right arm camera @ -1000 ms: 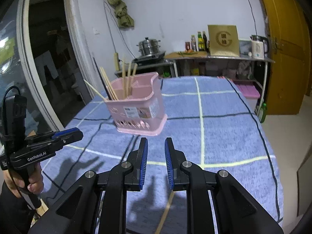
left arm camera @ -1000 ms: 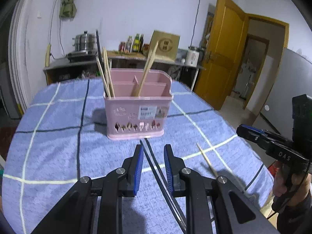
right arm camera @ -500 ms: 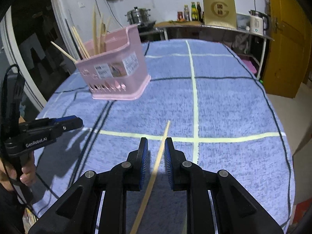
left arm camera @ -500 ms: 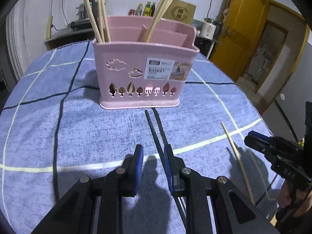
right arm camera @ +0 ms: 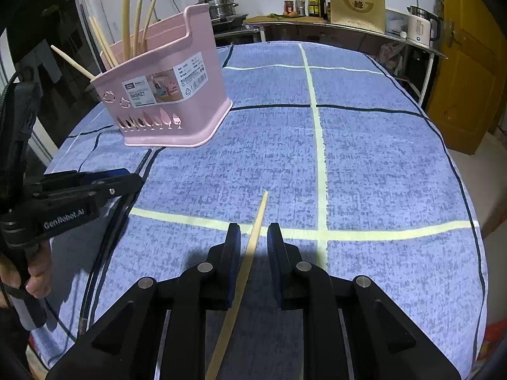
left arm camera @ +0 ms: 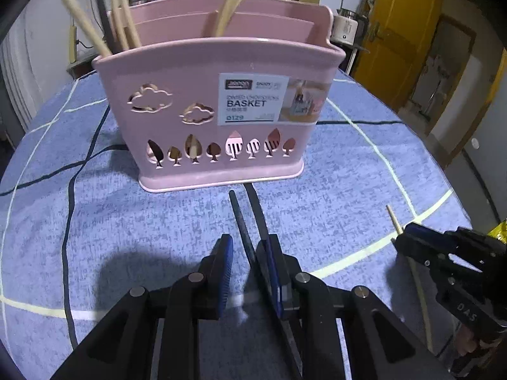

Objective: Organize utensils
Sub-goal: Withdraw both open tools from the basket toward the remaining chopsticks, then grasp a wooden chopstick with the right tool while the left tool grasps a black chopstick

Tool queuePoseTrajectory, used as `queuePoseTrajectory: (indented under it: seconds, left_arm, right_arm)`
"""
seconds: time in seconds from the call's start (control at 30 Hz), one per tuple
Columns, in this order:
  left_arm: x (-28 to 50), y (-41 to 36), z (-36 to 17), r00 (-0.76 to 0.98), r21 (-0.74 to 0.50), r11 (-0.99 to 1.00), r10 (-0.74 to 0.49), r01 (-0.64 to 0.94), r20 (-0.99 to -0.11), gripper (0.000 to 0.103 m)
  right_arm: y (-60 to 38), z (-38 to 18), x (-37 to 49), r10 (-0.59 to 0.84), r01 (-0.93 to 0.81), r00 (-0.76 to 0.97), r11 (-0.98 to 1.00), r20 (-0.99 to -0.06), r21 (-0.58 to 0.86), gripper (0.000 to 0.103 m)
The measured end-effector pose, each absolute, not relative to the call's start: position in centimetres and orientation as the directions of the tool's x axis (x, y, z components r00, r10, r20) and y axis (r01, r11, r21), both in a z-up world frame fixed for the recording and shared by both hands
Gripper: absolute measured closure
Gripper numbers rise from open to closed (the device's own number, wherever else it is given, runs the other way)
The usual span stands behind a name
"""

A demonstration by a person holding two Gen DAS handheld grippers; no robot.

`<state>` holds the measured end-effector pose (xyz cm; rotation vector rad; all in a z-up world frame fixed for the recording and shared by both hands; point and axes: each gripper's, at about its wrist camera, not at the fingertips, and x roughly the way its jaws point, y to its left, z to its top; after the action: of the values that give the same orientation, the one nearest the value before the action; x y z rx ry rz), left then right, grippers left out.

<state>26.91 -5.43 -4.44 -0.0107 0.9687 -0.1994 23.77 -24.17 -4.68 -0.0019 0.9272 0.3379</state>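
Two hand-held grippers hover low over a tabletop (right arm camera: 364, 158) covered in a blue cloth with pale and dark grid lines.

The left gripper (left arm camera: 248, 253) has its jaws parted, with a gap between the blue pads. A black chopstick (left arm camera: 242, 224) lies on the cloth inside that gap, close against the right-hand jaw; whether the pad touches it cannot be told. Its tip points ahead of the jaws toward a pink basket (left arm camera: 218, 110). A second dark line runs alongside it toward the basket, possibly another black chopstick or a stripe in the cloth. The basket stands upright straight ahead of the left jaws, near them, its base just beyond the chopstick tip. It carries a label reading BASKET and cloud and tree cut-outs. Pale wooden chopsticks (left arm camera: 120, 25) stand tilted in its compartments.

The right gripper (right arm camera: 252, 240) also has its jaws apart. A light wooden chopstick (right arm camera: 250, 247) lies flat on the cloth between them, touching neither pad, its tip reaching a little past the jaws. From this gripper, the pink basket sits ahead and well to the left, and the left gripper appears at the far left.

Beyond the tabletop are a counter with bottles (right arm camera: 312, 0), a steel pot (right arm camera: 218, 3), a kettle (right arm camera: 421, 28) and a yellow door (right arm camera: 469, 63).
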Motion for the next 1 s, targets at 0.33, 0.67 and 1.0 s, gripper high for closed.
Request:
queuePoseTrajectory:
  seconds: [0.33,0.67,1.0]
  left_arm:
    - [27.6,-6.9,-4.6,0.558,-0.001,0.984,-0.102,0.178,-0.824,0.095]
    - [27.6,-5.6,-2.9,0.566,-0.059,0.980,-0.158,0.190,-0.809,0.098]
    - [26.0,-5.1,2.3,0.635,-0.101,0.969,-0.225,0.225,-0.739,0.099]
  right_arm:
    - [-22.6,-4.7,24.2,0.212,-0.284,0.569,0.957,-0.794,0.052,0.095]
    - [-22.9,-3.8,24.3,0.294,-0.300,0.562,0.944,-0.773,0.140,0.097]
    - [-22.8,0.2,23.9,0.364,-0.333,0.616,0.924,-0.699,0.187,0.097]
